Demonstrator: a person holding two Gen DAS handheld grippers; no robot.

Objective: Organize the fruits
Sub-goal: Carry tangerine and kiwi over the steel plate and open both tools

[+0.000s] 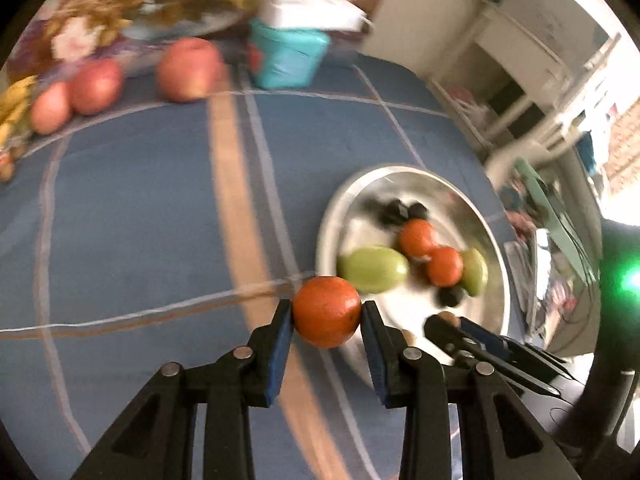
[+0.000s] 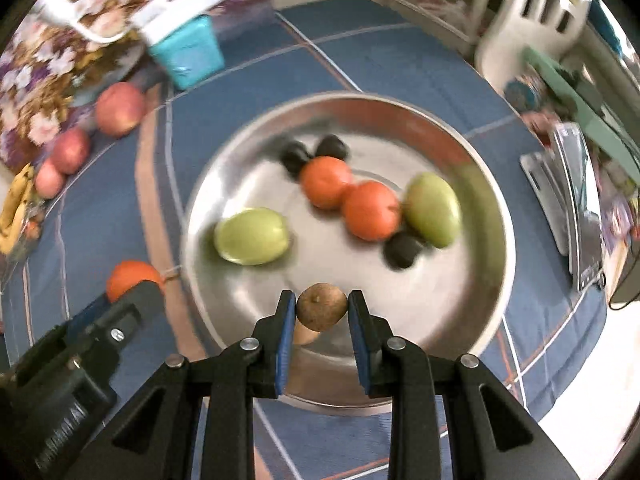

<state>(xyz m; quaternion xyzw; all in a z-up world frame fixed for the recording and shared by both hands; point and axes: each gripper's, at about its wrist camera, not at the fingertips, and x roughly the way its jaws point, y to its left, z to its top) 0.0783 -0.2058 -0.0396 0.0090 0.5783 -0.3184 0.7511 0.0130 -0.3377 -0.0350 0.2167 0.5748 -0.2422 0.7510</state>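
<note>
While the bowl (image 2: pixel 472 152) already has several fruits, left gripper (image 1: pixel 327 312) grips an orange (image 1: pixel 327 311) just left of it, right gripper (image 2: pixel 322 307) a brown fruit (image 2: pixel 321 306) over its near rim; apples (image 1: pixel 96 86) still wait far left.

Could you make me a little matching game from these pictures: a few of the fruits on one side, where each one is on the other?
Things:
1. tangerine
2. small brown fruit
3. green fruits
4. apples

Places:
A. lying in the metal bowl
B. on the blue cloth, far side, near the teal box
C. between the fingers of the left gripper, beside the bowl
D. between the fingers of the right gripper, over the bowl's near part

Pairs: 1-C, 2-D, 3-A, 4-B
</note>
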